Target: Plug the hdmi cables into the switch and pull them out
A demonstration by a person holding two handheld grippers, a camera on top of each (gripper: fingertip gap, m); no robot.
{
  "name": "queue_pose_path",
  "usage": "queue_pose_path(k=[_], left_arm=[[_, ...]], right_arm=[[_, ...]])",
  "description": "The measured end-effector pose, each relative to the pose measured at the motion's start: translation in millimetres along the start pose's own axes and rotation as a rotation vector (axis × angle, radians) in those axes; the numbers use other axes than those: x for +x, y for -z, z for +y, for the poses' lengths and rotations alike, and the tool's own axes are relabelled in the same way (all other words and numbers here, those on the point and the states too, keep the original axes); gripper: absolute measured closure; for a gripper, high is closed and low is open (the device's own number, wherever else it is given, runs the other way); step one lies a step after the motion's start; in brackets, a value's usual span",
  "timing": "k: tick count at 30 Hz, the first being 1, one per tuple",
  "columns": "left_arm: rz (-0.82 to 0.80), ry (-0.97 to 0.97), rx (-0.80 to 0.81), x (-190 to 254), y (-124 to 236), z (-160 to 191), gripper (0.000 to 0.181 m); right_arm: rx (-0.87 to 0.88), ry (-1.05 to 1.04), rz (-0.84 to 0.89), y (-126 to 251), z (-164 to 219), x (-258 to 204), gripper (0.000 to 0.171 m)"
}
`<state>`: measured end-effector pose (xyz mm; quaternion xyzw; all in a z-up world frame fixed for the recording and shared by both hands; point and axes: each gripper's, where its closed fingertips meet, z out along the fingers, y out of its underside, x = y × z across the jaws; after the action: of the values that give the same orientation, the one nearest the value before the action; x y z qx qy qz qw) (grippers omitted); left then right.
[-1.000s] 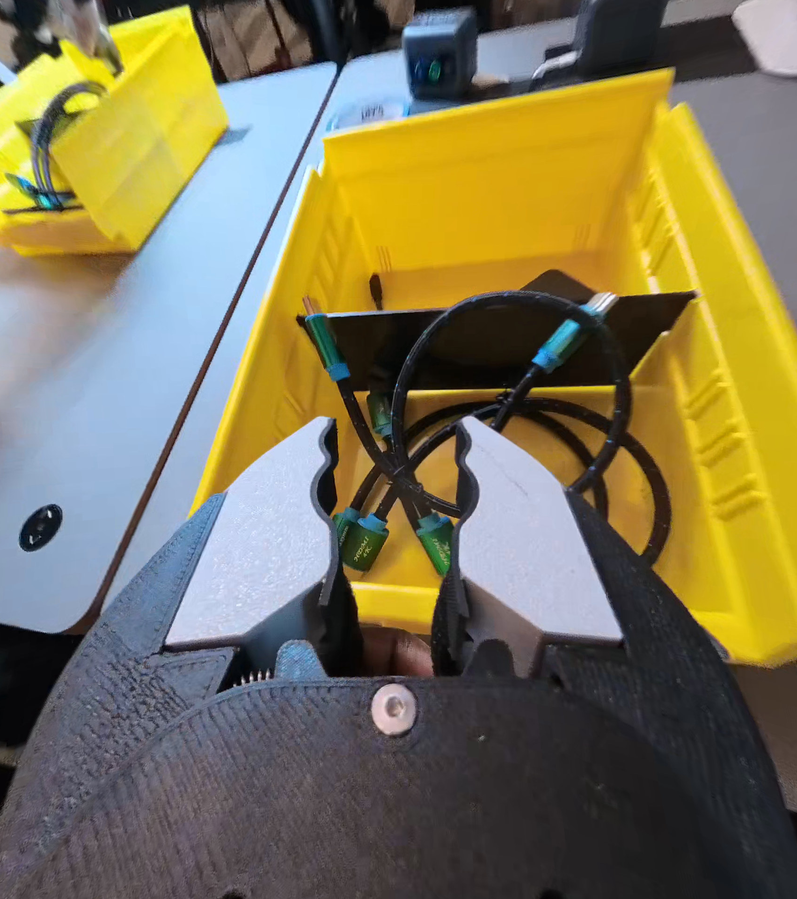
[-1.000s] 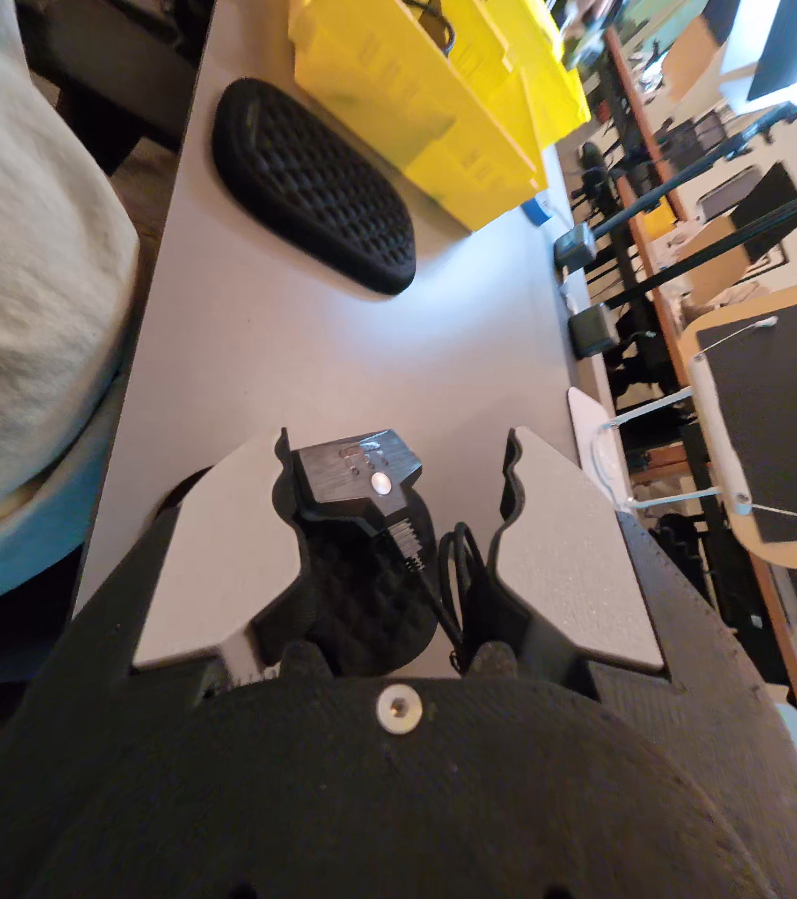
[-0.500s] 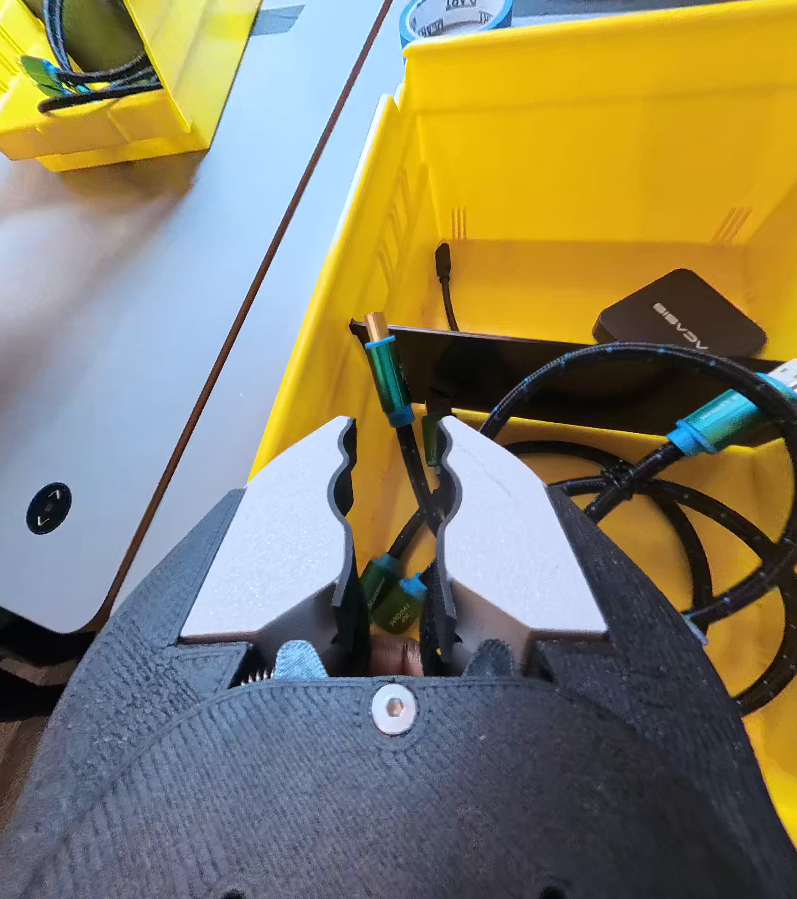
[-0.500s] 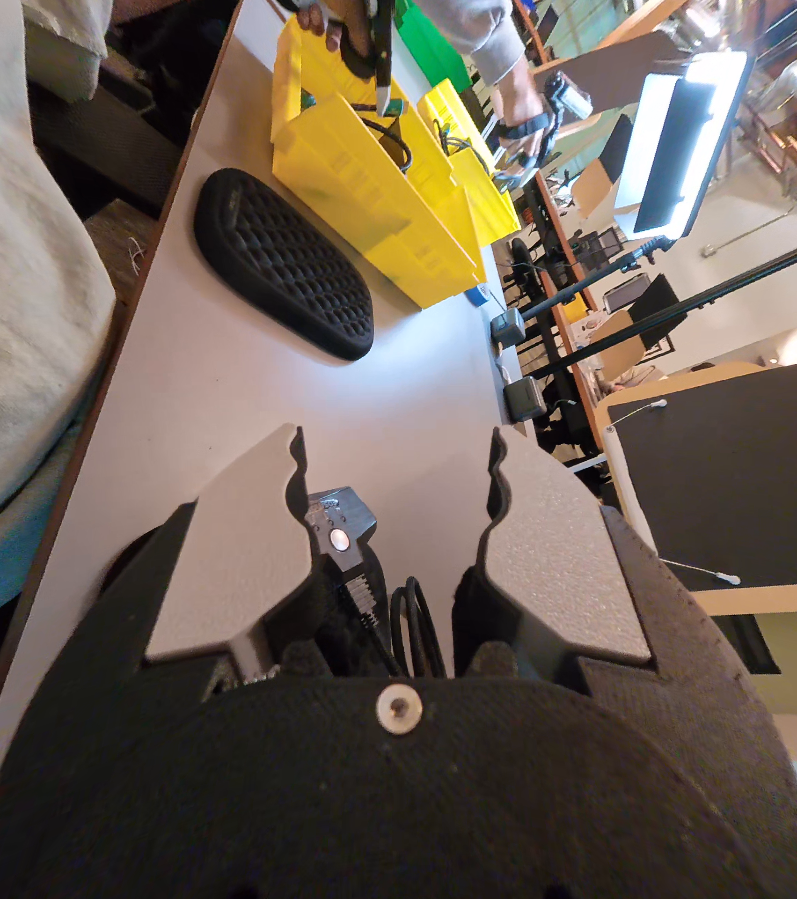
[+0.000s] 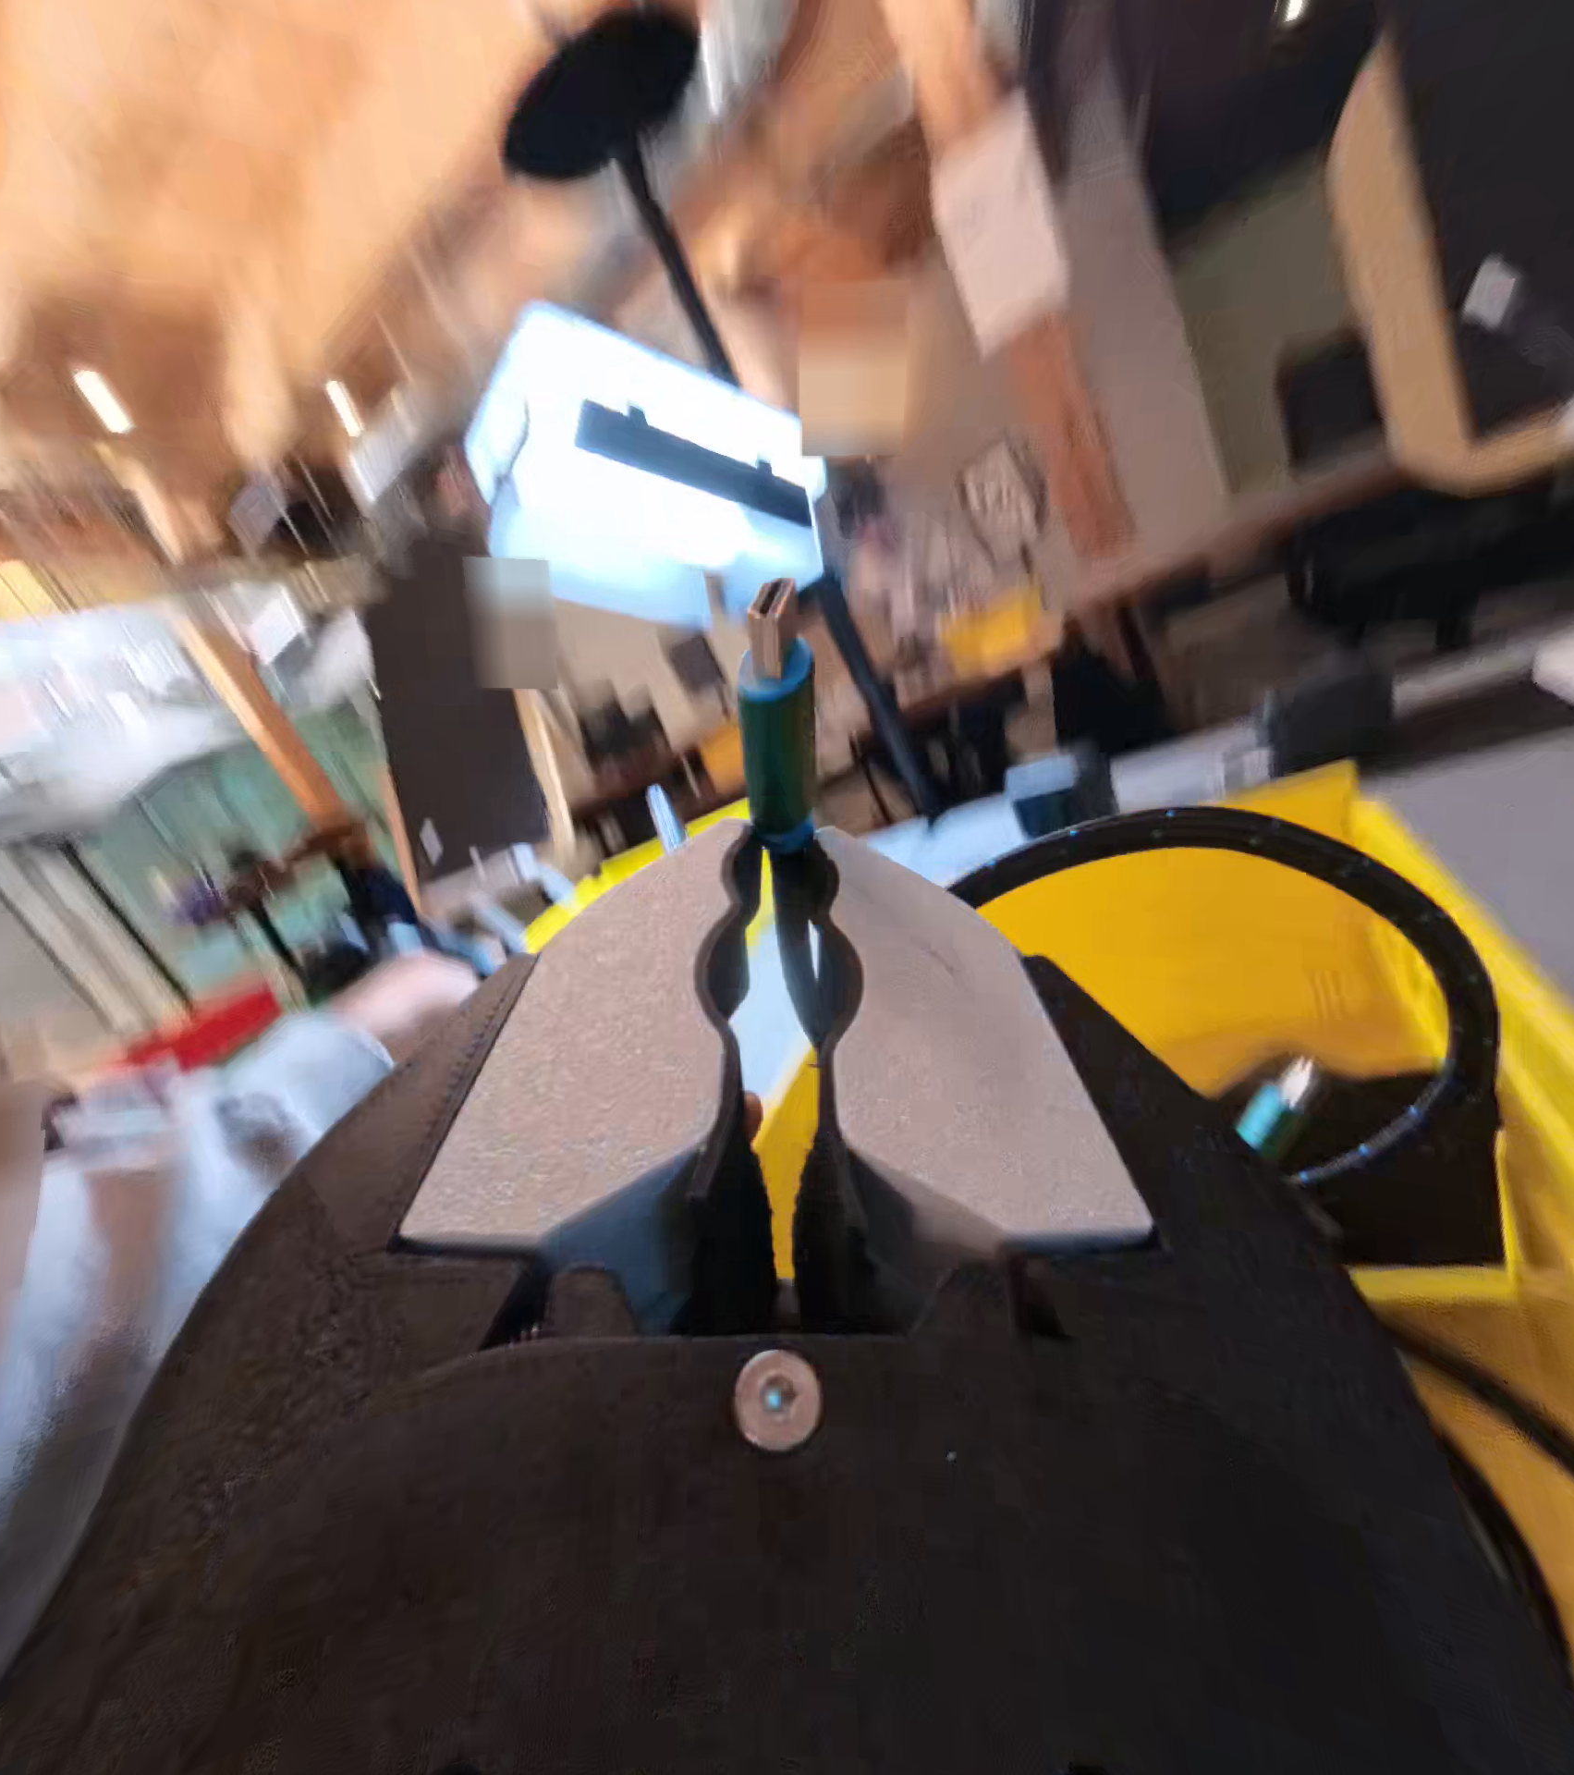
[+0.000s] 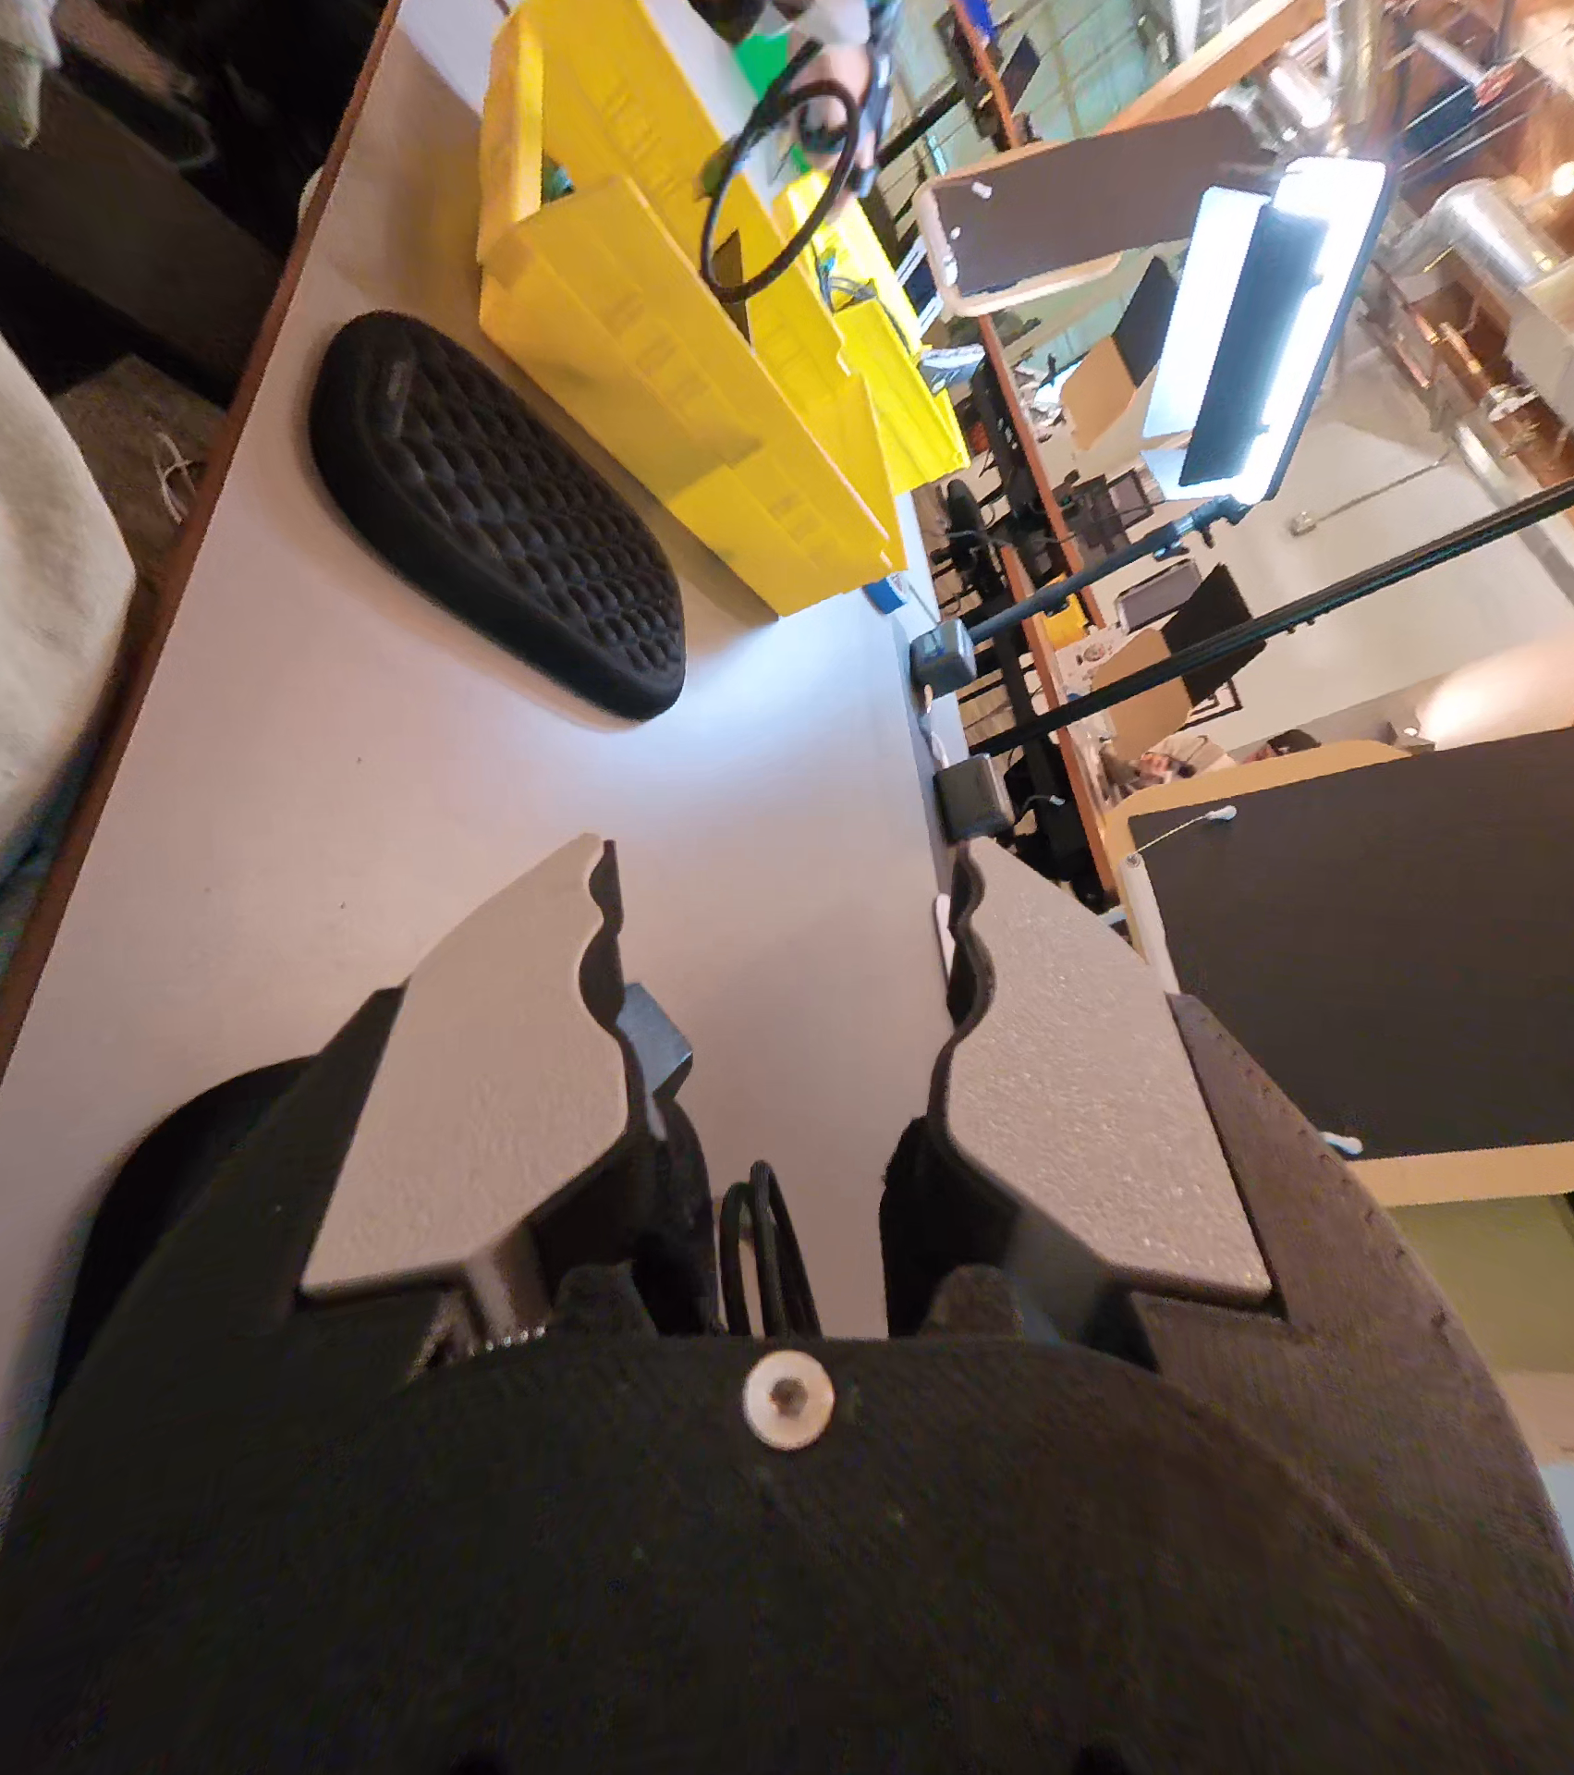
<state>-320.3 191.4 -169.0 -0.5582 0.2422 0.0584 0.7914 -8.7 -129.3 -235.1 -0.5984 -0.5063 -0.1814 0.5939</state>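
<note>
left gripper (image 5: 781,850) clamped on hdmi cable (image 5: 776,740) below plug, tip free for insertion — right gripper (image 6: 778,908) spread apart, switch (image 6: 656,1042) low center.

The switch (image 6: 658,1042) is mostly hidden behind the right gripper's (image 6: 778,960) left finger, only a corner showing. Beyond the plug (image 5: 775,711), the room is smeared by motion blur. The yellow bin (image 5: 1560,1133) beside the plug is cut off by the picture's right edge.

Left wrist view tilted up above yellow bin (image 5: 1244,960), right view low along table (image 6: 379,816), sharing bin.
</note>
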Motion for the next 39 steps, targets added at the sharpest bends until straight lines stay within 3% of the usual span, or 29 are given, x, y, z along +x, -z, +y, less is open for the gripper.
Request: queue_pose_path(k=[4,8,14,20,27,29,31,39], left_arm=[[-0.092,-0.232,0.429,14,50,-98,0.173],[-0.079,-0.474,0.578,63,78,-145,0.173],[0.116,-0.663,0.679,151,102,-163,0.173],[0.346,-0.752,0.775,236,133,-163,0.174],[0.486,-0.731,0.83,278,159,-165,0.173],[0.512,-0.746,0.825,284,161,-163,0.173],[0.53,-0.71,0.827,287,164,-166,0.174],[0.627,-0.106,0.785,240,155,-189,0.162]], right_arm=[[0.061,0.0,0.055,-6,-13,6,0.107],[0.143,-0.007,0.109,-13,-31,10,0.109],[0.277,0.035,0.218,-19,-64,16,0.114],[0.212,0.313,0.361,-26,-78,24,0.124],[0.079,0.544,0.299,-52,-72,13,0.134],[0.04,0.551,0.289,-53,-66,14,0.158],[0.028,0.505,0.248,-48,-62,14,0.159],[0.03,0.346,0.34,4,-43,51,0.159]])
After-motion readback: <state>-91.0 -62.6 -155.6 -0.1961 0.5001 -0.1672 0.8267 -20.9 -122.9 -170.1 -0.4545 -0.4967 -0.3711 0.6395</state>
